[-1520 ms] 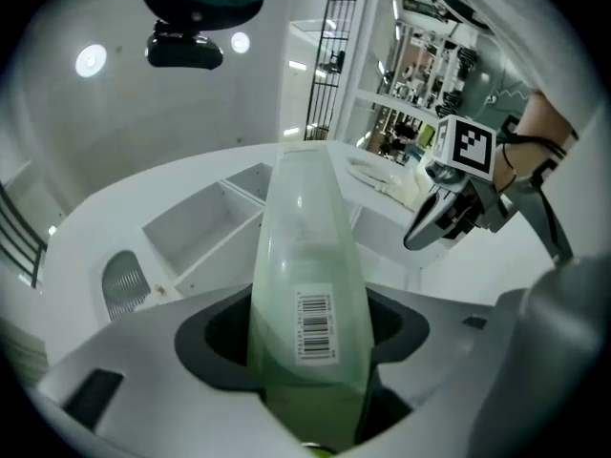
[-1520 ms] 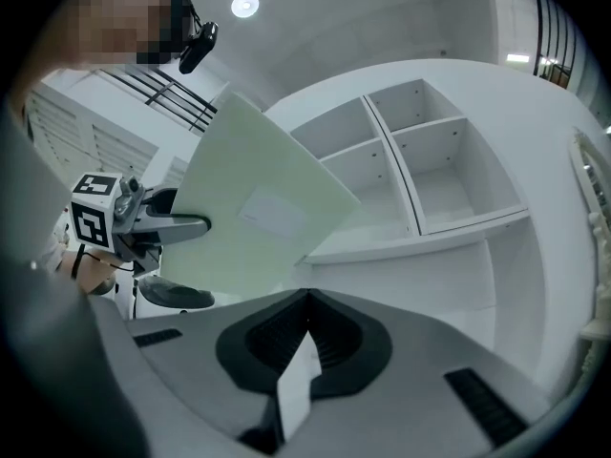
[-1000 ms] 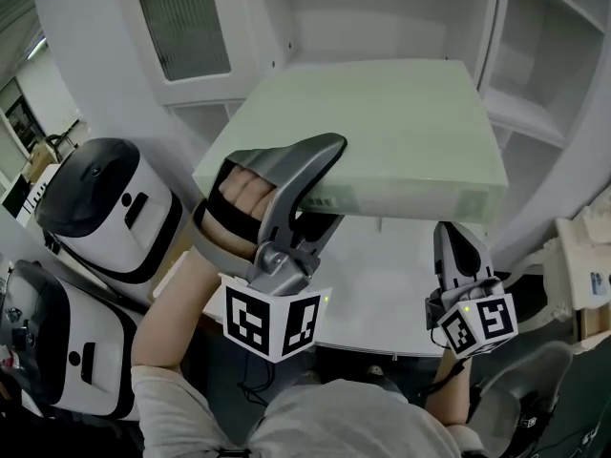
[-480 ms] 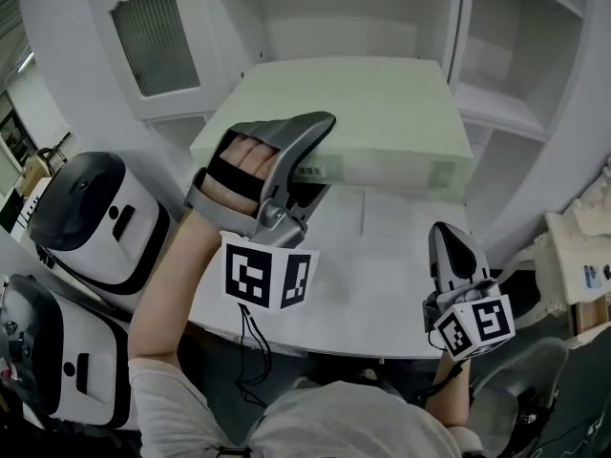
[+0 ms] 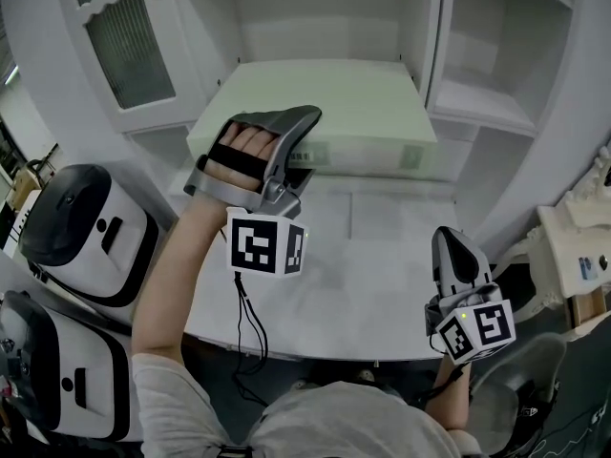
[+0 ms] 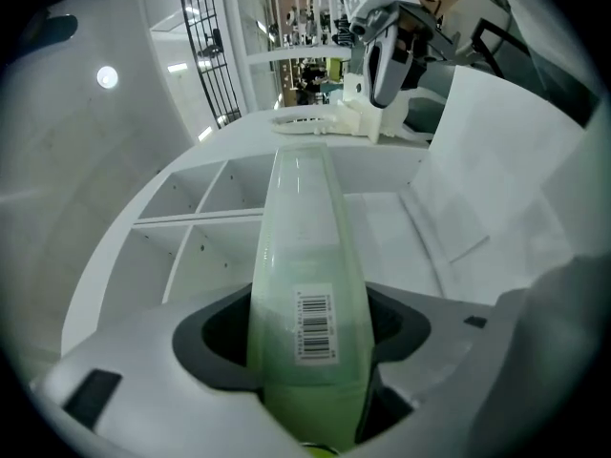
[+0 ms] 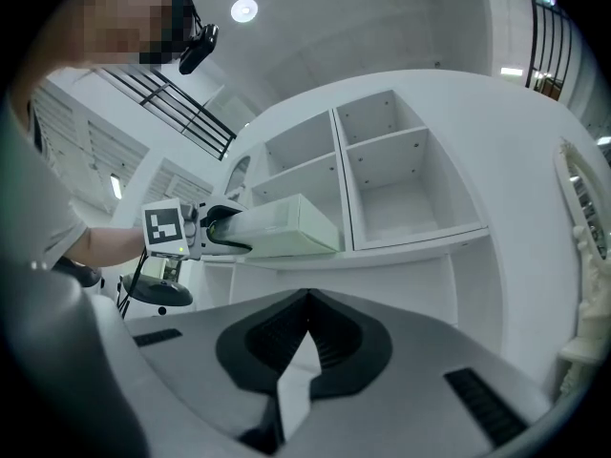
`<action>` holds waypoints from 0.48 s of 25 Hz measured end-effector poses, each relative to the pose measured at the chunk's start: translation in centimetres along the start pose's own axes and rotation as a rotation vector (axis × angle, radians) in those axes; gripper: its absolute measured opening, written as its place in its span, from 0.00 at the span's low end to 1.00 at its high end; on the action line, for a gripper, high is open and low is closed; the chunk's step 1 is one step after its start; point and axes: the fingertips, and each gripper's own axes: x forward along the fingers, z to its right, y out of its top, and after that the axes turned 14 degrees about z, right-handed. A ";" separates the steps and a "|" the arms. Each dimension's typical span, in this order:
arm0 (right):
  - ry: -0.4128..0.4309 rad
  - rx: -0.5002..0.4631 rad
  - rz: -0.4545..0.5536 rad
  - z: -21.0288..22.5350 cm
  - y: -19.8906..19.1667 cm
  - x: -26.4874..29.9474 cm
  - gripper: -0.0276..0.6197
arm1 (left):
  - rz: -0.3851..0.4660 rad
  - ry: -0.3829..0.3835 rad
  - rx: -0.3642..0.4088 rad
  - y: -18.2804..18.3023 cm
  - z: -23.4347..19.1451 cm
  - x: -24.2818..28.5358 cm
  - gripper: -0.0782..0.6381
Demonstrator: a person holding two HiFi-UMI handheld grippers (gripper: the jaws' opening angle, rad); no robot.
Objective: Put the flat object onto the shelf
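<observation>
Head view: the left tool (image 5: 307, 146) is clamping the flat green box (image 5: 325, 103) level at the shelf (image 5: 477, 113) mouth; left gripper view: it is sitting square, so feed it straight; right gripper view: the right tool (image 7: 305, 299) is hanging closed, empty

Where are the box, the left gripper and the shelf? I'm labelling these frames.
box (image 5: 329, 98), head view, its top face.
left gripper (image 5: 307, 146), head view, between its fingers, which clamp the box's near edge.
shelf (image 5: 477, 105), head view, the right compartment's board.
</observation>
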 end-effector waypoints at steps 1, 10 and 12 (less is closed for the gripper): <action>-0.002 -0.001 0.000 0.1 -0.1 0.1 0.06 | -0.001 -0.001 0.001 -0.2 0.1 0.3 0.52; -0.014 0.004 -0.007 0.9 -1.1 1.1 0.06 | -0.016 -0.018 0.003 -2.7 0.6 3.0 0.52; -0.016 0.006 -0.011 1.1 -1.4 1.3 0.06 | -0.017 -0.019 0.000 -3.4 0.7 3.7 0.52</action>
